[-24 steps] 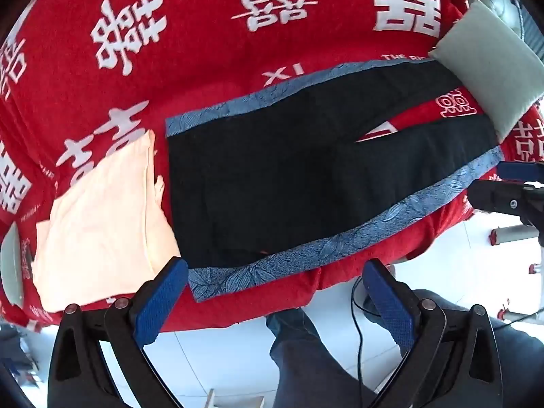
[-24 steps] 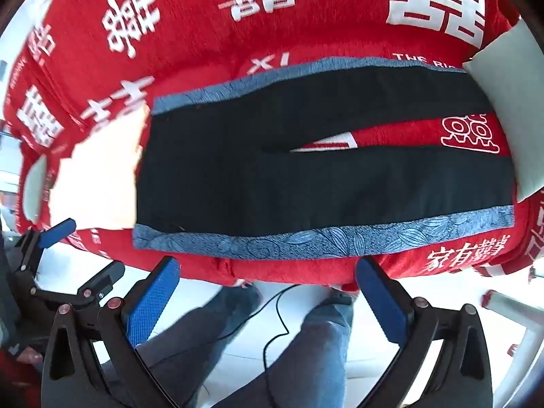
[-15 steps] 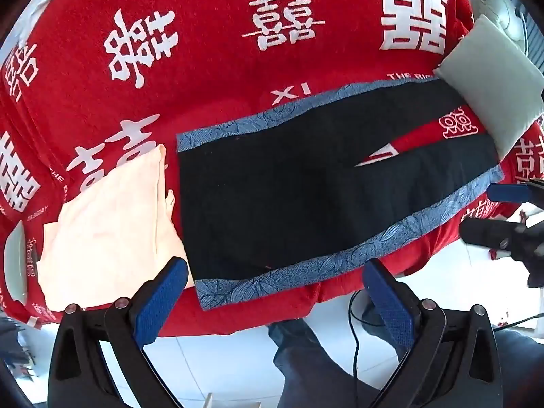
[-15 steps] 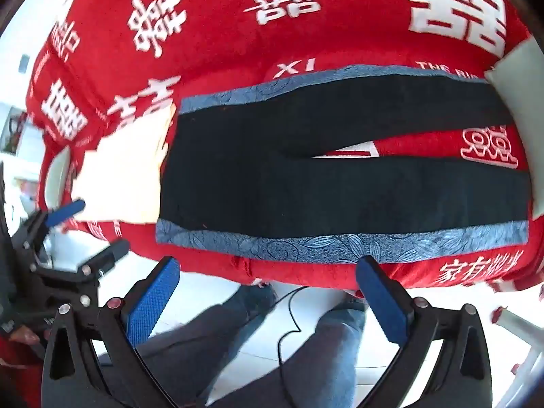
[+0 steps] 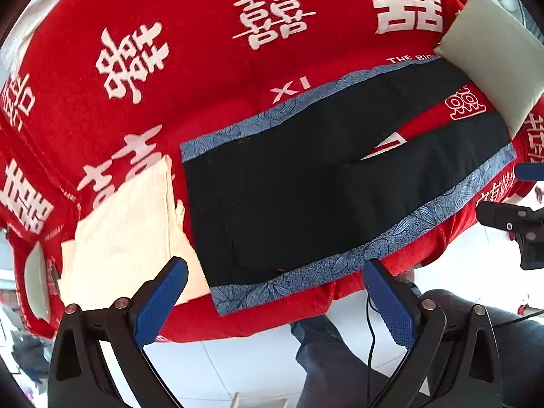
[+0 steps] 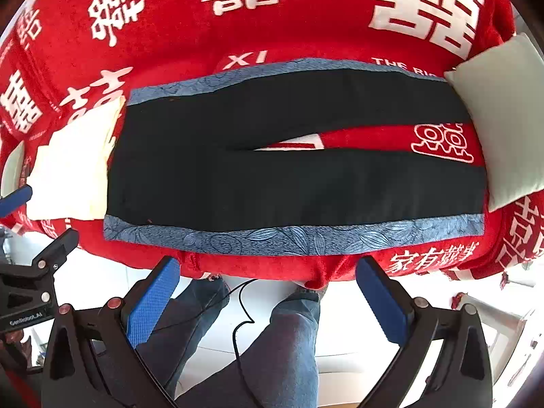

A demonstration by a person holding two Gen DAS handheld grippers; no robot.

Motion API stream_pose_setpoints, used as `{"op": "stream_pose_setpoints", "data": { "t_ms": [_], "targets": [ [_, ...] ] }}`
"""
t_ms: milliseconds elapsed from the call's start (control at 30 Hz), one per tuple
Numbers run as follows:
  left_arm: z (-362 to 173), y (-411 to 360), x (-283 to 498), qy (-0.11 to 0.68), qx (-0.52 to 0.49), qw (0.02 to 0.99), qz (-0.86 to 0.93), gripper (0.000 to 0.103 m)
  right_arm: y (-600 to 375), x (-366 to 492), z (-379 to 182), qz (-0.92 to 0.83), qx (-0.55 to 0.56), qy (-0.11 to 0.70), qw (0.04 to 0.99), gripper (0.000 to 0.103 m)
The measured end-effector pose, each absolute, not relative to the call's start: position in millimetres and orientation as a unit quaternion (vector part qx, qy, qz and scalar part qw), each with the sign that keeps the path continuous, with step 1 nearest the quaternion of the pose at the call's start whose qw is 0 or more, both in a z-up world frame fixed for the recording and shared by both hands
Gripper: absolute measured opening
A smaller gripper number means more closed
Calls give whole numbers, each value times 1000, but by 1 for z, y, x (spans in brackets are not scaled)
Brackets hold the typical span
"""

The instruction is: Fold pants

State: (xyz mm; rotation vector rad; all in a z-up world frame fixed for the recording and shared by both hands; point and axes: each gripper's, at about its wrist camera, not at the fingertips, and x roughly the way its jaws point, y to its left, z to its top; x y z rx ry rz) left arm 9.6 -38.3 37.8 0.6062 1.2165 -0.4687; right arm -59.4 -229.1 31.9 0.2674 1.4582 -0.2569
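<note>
Black pants (image 5: 306, 197) with blue patterned side stripes lie flat on the red blanket, waist to the left, legs spread to the right; they also show in the right wrist view (image 6: 272, 176). My left gripper (image 5: 275, 292) is open and empty, just before the near waist corner. My right gripper (image 6: 268, 289) is open and empty, in front of the near stripe, off the bed edge. Each gripper shows at the edge of the other's view.
A folded cream cloth (image 5: 122, 238) lies left of the waist. A pale green cushion (image 5: 493, 51) sits by the leg ends, also in the right wrist view (image 6: 506, 119). The red blanket (image 5: 204, 68) has white characters. The person's legs (image 6: 289, 340) and a cable are below.
Both grippers have moved forward, closer to the bed and the pants. The pants have not moved. Both stay open.
</note>
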Motion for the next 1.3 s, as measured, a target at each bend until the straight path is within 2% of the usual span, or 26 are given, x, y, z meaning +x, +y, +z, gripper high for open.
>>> {"op": "stream_pose_setpoints", "data": {
  "t_ms": [1300],
  "targets": [
    [55, -44, 13, 521, 286, 779, -198, 103, -242, -61, 38, -152, 121, 657, 728, 103]
  ]
}}
